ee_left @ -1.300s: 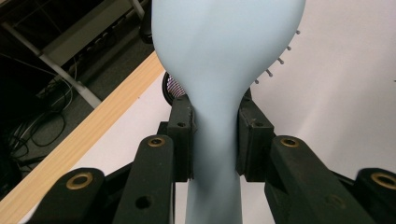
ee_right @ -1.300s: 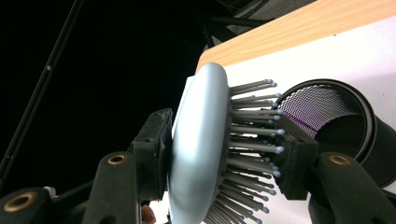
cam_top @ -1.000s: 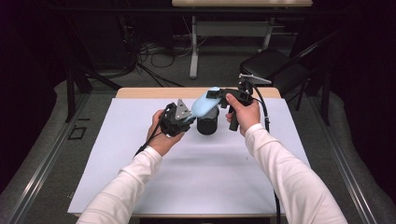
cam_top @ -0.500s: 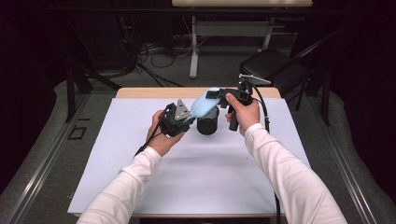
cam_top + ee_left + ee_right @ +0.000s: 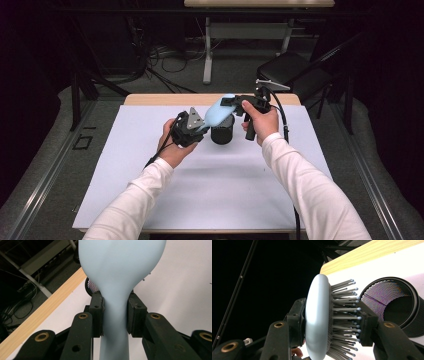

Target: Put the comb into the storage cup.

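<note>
Hairbrush (image 5: 216, 114) held over a black mesh cup (image 5: 222, 134), a gripper at each end.

White sheet covers the table (image 5: 150, 190), with a wooden edge along its far side; beyond lie grey floor, cables, a desk frame and a black chair (image 5: 295, 75) in a dark room. Left gripper (image 5: 189, 129) is clamped on the pale blue handle (image 5: 113, 322); right gripper (image 5: 239, 101) grips the brush head, one pad on its back, the other against the bristles (image 5: 344, 315). Nothing can be made out inside the cup in the right gripper view.
</note>
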Demonstrator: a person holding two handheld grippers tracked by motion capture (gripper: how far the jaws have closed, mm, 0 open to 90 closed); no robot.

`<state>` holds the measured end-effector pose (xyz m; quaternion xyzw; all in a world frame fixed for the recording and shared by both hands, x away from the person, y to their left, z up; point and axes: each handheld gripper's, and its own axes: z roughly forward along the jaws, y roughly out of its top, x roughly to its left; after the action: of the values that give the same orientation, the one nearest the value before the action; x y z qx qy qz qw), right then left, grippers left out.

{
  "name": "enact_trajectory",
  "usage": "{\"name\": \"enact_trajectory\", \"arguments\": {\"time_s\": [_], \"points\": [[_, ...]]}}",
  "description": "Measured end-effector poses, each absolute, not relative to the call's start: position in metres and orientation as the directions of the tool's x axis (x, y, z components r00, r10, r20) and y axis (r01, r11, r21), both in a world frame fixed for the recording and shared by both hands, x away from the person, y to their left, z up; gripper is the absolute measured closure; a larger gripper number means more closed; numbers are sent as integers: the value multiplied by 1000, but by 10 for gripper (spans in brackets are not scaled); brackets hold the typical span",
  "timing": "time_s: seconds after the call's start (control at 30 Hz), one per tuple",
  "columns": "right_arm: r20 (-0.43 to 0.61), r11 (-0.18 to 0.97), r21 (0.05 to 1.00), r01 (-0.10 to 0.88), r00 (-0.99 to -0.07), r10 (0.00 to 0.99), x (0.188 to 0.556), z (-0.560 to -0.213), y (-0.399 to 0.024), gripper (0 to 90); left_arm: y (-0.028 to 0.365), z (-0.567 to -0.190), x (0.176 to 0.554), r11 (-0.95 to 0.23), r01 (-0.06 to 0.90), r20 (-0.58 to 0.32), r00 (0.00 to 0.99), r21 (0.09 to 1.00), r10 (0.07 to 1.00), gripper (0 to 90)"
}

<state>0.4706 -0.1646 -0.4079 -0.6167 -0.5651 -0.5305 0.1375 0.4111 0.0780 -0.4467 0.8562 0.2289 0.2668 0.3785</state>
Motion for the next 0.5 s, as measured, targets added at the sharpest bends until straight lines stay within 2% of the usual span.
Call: {"name": "enact_trajectory", "arguments": {"time_s": [0.5], "points": [[830,-337,402,852,-183,527,471,-407,-164,515,80,-445,411,-599,186,279,753,779,597,691]]}}
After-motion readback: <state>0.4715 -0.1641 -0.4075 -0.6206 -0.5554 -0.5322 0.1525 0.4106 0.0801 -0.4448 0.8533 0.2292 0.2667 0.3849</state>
